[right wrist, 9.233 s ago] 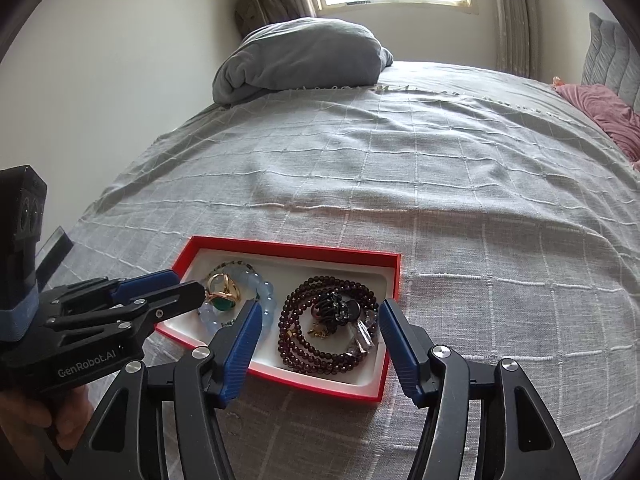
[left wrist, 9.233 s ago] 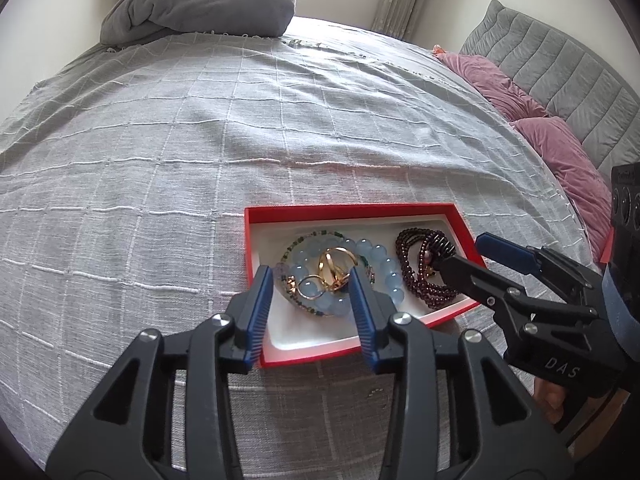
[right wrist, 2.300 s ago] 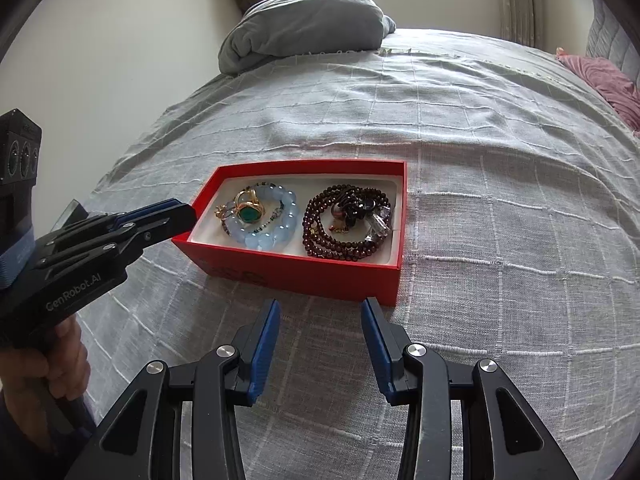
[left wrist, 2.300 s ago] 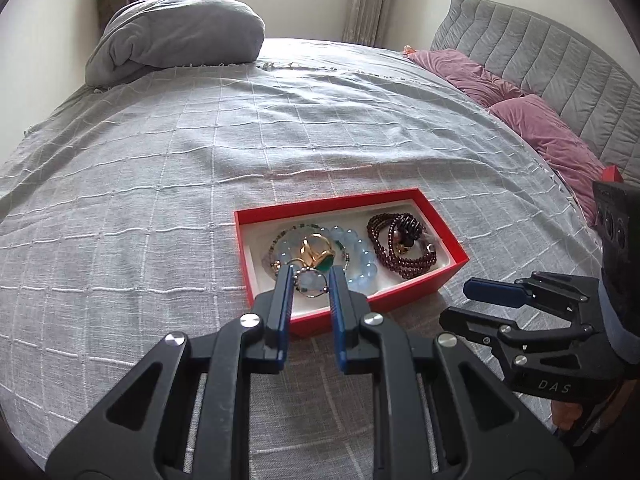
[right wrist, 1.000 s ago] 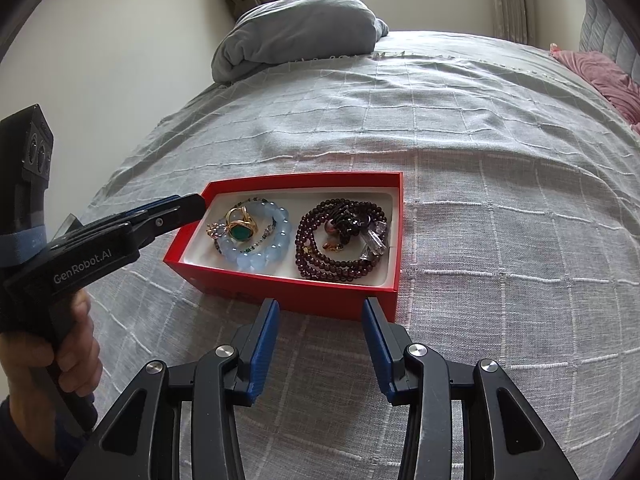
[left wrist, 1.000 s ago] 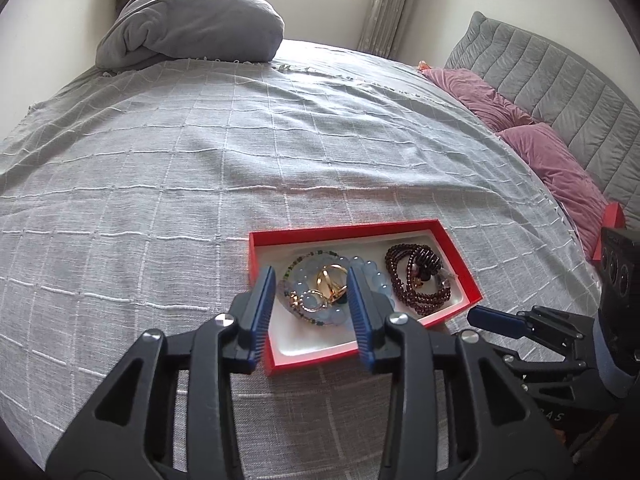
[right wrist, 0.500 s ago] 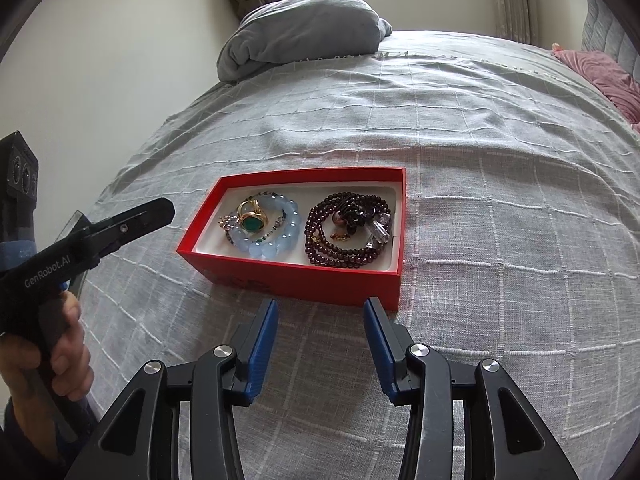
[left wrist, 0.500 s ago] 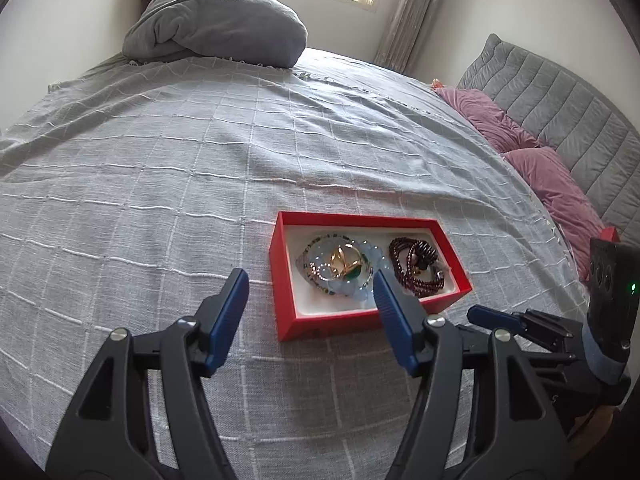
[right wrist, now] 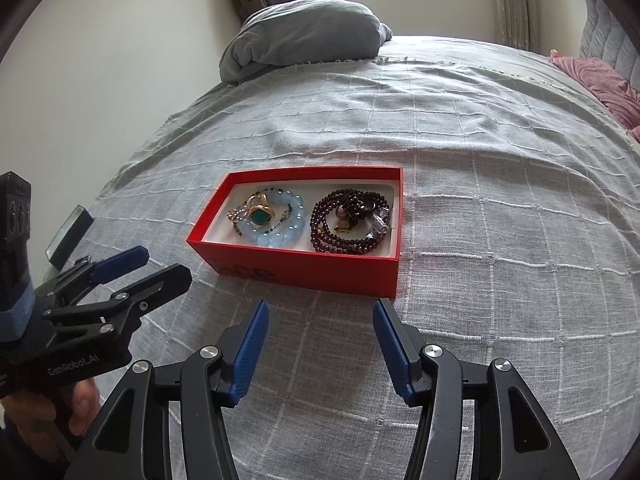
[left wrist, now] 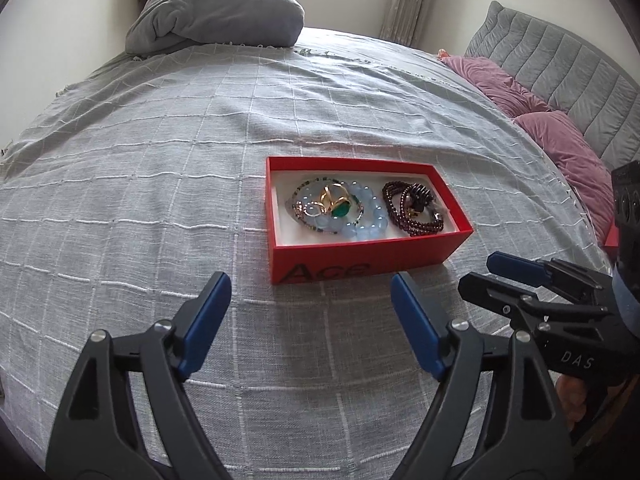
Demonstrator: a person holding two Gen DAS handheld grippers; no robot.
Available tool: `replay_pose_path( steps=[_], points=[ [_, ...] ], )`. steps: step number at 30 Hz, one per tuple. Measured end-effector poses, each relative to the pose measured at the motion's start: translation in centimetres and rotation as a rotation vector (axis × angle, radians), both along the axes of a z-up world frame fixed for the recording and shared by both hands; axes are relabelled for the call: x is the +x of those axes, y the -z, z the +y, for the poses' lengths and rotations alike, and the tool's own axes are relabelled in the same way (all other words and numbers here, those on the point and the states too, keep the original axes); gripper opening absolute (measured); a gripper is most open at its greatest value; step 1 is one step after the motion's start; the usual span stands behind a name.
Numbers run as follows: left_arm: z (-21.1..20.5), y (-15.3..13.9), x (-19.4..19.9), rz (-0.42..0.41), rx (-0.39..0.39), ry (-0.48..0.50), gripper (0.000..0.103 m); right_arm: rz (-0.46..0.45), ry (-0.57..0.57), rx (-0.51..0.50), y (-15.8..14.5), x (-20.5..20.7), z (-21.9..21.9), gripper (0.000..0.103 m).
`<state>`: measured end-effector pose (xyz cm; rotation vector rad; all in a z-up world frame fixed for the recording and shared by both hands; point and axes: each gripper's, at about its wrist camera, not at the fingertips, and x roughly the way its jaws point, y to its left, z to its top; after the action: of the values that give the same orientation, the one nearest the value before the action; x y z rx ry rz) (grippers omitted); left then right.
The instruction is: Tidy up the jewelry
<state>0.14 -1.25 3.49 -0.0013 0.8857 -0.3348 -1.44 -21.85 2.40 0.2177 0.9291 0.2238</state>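
Bed cover [left wrist: 160,168] in gray lies under everything, wide and soft. On it sits my red box [left wrist: 360,254], just ahead of both my tools, with its long side running left to right across my view. My left gripper [left wrist: 310,320] is wide apart and holds nothing. My right gripper [right wrist: 318,336] is apart too, less wide, and also holds nothing. I think the right one is a bit nearer the box. Inside, the blue bead bracelet [left wrist: 362,222] with the gold ring [left wrist: 332,200] is on the left, and the dark red beads [right wrist: 348,222] are on the right.
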Motion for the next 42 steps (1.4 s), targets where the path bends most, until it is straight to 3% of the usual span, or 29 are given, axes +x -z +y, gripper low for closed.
replay_pose_path(
  steps=[10, 15, 32, 42],
  points=[
    [-0.1, -0.7, -1.7, -0.033, 0.068, -0.054, 0.084, -0.018, -0.011, 0.016, -1.2, -1.3, 0.2, 0.063],
    [-0.4, -1.1, -2.4, -0.054, 0.098, -0.069, 0.099, -0.04, -0.008, 0.006, -2.0, -2.0, 0.5, 0.074],
    [-0.3, -1.0, -2.6, -0.061, 0.143, -0.112, 0.101, 0.01, 0.095, -0.037, -1.2, -2.3, 0.7, 0.098],
    [-0.5, -0.5, -2.4, -0.05, 0.167, -0.116, 0.101, 0.019, 0.145, -0.093, -1.1, -2.6, 0.8, 0.098]
  ],
)
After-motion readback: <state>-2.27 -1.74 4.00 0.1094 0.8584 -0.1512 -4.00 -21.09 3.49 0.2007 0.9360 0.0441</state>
